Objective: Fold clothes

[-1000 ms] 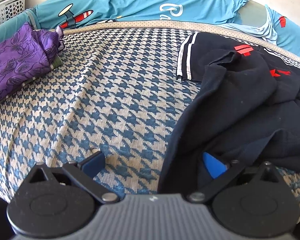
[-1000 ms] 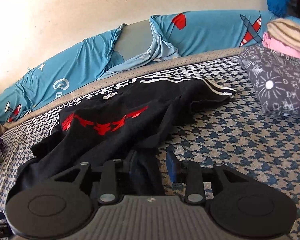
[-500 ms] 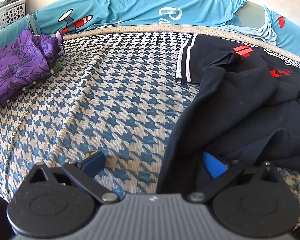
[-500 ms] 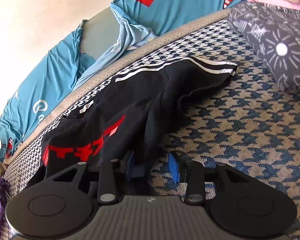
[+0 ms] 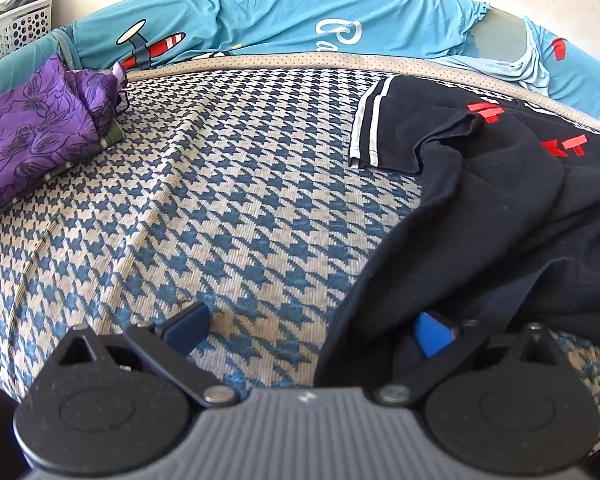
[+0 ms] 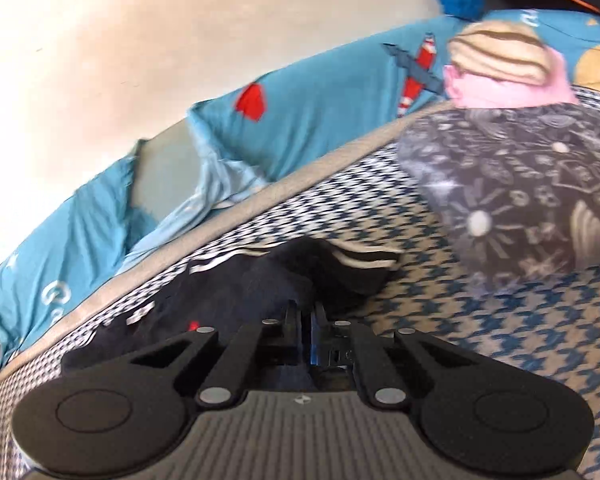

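- Left gripper (image 5: 308, 326): jaws spread wide, pressing nothing; the near hem of the black T-shirt (image 5: 500, 216) drapes over its right finger.
- Right gripper (image 6: 305, 322): pinched shut on the T-shirt's edge.
- Houndstooth bedcover (image 5: 220, 208): open room left.
- Purple garment (image 5: 32, 128): far left edge.

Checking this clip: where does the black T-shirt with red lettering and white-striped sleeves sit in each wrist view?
Left wrist view: the black T-shirt fills the right side, its hem draped over the right finger of the open left gripper.
Right wrist view: lower centre, bunched, pinched by the shut right gripper.
Shared landmark: the blue aeroplane-print sheet along the far edge of the houndstooth mattress cover.
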Demonstrator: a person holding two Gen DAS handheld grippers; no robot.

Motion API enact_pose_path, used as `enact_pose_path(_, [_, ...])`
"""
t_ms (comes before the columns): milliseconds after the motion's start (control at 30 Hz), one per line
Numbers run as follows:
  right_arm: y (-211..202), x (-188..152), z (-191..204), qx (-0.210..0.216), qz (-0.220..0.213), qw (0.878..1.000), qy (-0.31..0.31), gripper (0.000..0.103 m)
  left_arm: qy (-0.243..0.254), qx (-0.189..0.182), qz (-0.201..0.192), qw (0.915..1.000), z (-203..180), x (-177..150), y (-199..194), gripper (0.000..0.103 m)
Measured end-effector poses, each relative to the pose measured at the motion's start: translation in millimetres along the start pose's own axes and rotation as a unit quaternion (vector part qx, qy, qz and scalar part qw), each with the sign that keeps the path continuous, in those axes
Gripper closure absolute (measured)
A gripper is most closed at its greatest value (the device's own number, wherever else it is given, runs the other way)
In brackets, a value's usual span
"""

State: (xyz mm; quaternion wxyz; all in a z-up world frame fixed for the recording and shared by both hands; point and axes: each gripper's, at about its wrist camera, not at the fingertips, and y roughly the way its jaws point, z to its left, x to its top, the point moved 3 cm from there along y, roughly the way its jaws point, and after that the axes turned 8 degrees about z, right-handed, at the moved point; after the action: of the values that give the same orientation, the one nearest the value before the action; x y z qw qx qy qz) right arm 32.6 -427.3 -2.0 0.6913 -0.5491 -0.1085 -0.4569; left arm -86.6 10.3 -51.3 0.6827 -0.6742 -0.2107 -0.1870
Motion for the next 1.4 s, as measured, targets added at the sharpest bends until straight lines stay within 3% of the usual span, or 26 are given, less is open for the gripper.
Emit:
enact_pose_path(133, [8.8, -2.3, -17.8, -0.007, 0.035, 0.999, 0.033, 0.095, -0.001, -0.001, 0.002, 1.0000, 1.1, -1.3, -1.1, 0.000])
enact_pose_path(233, [-0.8, -2.6, -25.7, 0.000, 0.027, 0.998, 0.050, 0.085, -0.003, -0.001, 0.002, 1.0000, 1.4, -1.4, -1.3, 0.000])
enact_pose_path(367, [-19.3, -11.2, -24.5, -0.007, 0.029, 0.999, 0.040, 0.085, -0.006, 0.001, 0.003, 1.0000, 1.0, -1.0, -1.8, 0.000])
enact_pose_path(500, [-35.1, -25.5, -21.5, -0.001, 0.042, 0.999, 0.022, 0.084, -0.009, 0.002, 0.004, 1.0000, 1.1, -0.8, -2.3, 0.000])
enact_pose_path(933, [-70.6, -93.6, -31.4, 0.012, 0.122, 0.991, 0.050, 0.077, -0.020, -0.006, 0.008, 0.9998, 0.6, -0.6, -5.2, 0.000])
enact_pose_path(1167, [-89.9, -126.2, -14.5, 0.084, 0.156, 0.984, 0.026, 0.077, -0.020, -0.012, 0.006, 0.9997, -1.3, -0.4, -7.6, 0.000])
enact_pose_path(1300, [-97.6, -141.8, 8.8, 0.140, 0.166, 0.976, -0.029, 0.077, -0.022, -0.015, 0.003, 0.9997, -1.8, -0.2, -9.0, 0.000])
enact_pose_path(1400, [-96.6, -155.2, 25.2, 0.146, 0.184, 0.969, -0.080, 0.077, -0.023, -0.017, 0.006, 0.9996, -2.0, -0.6, -8.4, 0.000])
